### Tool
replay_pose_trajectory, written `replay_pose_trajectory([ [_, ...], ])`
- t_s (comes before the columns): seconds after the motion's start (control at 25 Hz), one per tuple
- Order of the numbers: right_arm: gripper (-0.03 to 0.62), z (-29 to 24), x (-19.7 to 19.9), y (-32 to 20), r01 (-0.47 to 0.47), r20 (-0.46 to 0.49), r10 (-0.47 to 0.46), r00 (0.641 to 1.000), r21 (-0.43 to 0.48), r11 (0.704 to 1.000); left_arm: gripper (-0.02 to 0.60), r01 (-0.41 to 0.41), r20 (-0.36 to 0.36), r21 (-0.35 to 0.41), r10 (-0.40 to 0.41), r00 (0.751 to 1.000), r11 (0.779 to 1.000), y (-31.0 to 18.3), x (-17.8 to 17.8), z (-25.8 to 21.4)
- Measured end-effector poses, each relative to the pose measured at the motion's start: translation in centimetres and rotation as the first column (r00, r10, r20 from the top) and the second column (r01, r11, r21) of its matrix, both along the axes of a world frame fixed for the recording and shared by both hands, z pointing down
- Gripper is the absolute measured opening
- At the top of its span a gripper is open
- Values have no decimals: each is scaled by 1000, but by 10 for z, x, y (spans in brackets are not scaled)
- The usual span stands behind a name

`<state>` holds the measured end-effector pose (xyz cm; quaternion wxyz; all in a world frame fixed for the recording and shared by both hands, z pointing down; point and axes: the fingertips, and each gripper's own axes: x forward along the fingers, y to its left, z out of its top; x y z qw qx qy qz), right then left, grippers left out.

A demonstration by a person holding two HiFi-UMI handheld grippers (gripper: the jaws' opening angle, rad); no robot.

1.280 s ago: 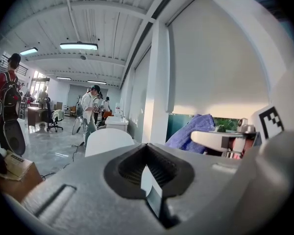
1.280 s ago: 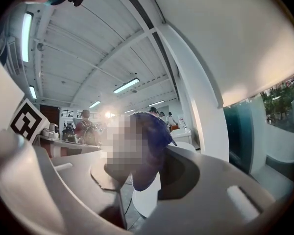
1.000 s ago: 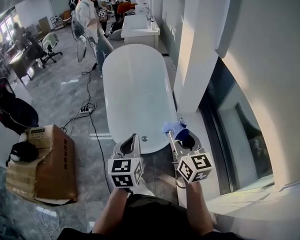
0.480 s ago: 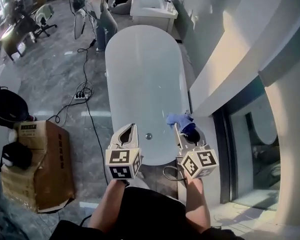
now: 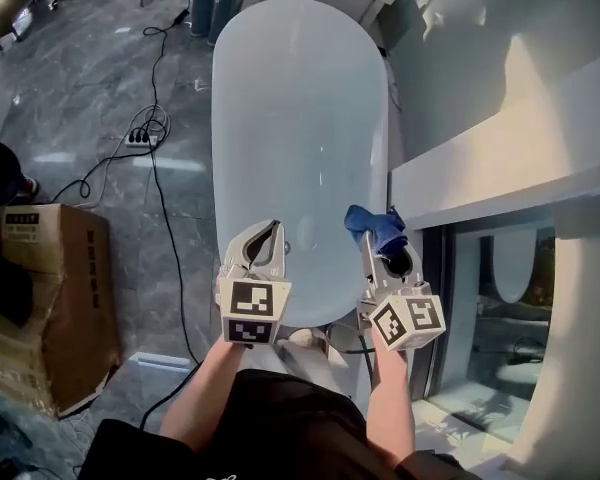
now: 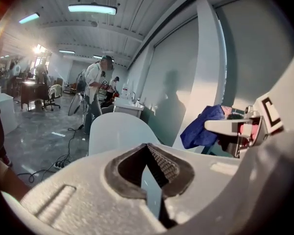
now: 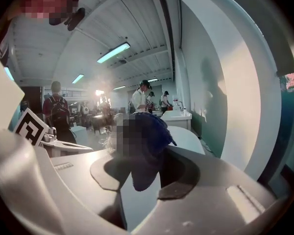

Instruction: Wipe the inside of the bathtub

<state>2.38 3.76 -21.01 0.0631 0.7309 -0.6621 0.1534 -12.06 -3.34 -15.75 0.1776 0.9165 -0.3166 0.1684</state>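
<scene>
right gripper [image 5: 380,243] pinches blue cloth [image 5: 373,225] at bathtub [image 5: 300,118], 4 o'clock; left gripper [image 5: 263,243] jaws together, empty (keep cloth flat).

A cardboard box [image 5: 55,298] and power strip [image 5: 140,138] lie on the floor [image 5: 90,88].

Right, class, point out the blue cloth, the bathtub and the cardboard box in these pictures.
blue cloth [image 5: 373,225]: head view, on its bunched middle.
bathtub [image 5: 300,108]: head view, on the bare white inside.
cardboard box [image 5: 62,296]: head view, on its brown top face.
</scene>
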Motion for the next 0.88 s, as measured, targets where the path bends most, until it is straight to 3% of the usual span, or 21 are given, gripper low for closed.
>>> replay_pose_trajectory([
  [0.12, 141, 16, 1, -12, 4, 6, -4, 1000, -31, 1000, 2, -10, -21, -30, 9, 1000, 999, -6, 4, 15],
  [0.24, 141, 27, 0, -26, 37, 20, -36, 999, -58, 998, 2, 57, -61, -22, -59, 996, 998, -17, 1, 13],
  [0.4, 141, 45, -2, -42, 99, 53, -95, 994, -77, 992, 2, 128, -16, -34, -129, 992, 991, -23, -5, 19],
  [0.56, 141, 50, -1, -70, 188, 53, -185, 981, -70, 980, 2, 191, -35, -45, -193, 981, 981, -34, -2, 32],
  [0.72, 141, 78, 27, -71, 236, 81, -228, 970, -121, 964, 2, 241, -37, -95, -246, 969, 966, -32, 20, 56],
  [0.88, 141, 131, 58, -79, 262, 107, -246, 963, -173, 949, 2, 253, 31, -121, -251, 967, 960, -37, 41, 103],
])
